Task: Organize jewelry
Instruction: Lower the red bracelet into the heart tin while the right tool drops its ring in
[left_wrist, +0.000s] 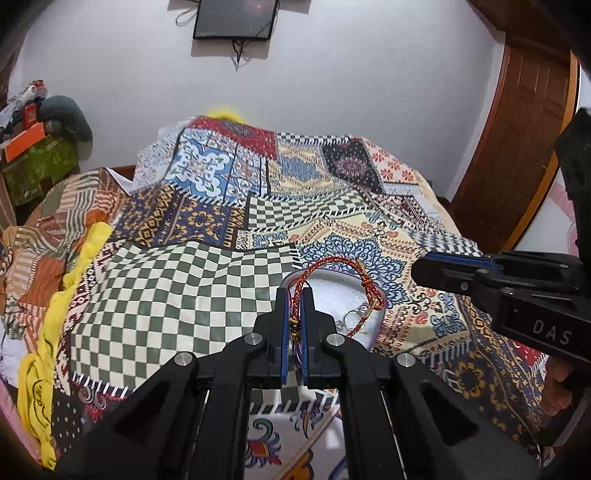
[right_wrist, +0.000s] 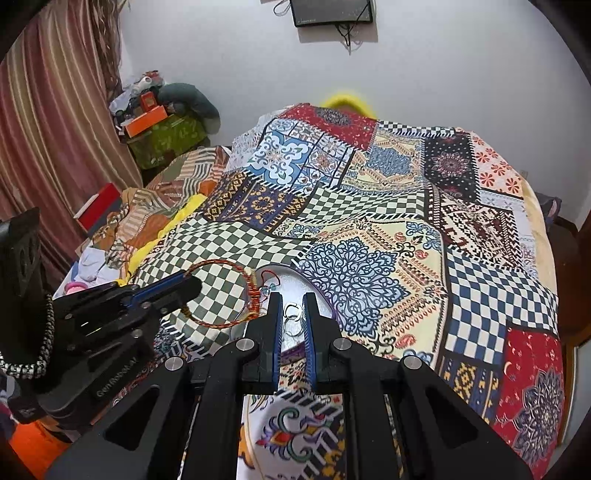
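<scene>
A red and gold braided cord bracelet (left_wrist: 341, 264) loops over a round silver tray (left_wrist: 332, 291) on the patchwork bedspread. My left gripper (left_wrist: 294, 295) is shut on the bracelet's cord, just above the tray's near rim. In the right wrist view the left gripper (right_wrist: 192, 282) holds the bracelet (right_wrist: 245, 286) up at the tray's left side. Silver rings (right_wrist: 292, 314) lie in the tray (right_wrist: 291, 284). My right gripper (right_wrist: 292, 301) is open, its fingers on either side of the rings, low over the tray. It enters the left wrist view from the right (left_wrist: 417, 266).
The patchwork bedspread (right_wrist: 369, 236) covers the bed. Crumpled clothes and a yellow cloth (left_wrist: 55, 295) lie along the left side. A red box (right_wrist: 98, 206) and cluttered shelf (right_wrist: 159, 125) stand at far left. A wooden door (left_wrist: 517, 155) is on the right.
</scene>
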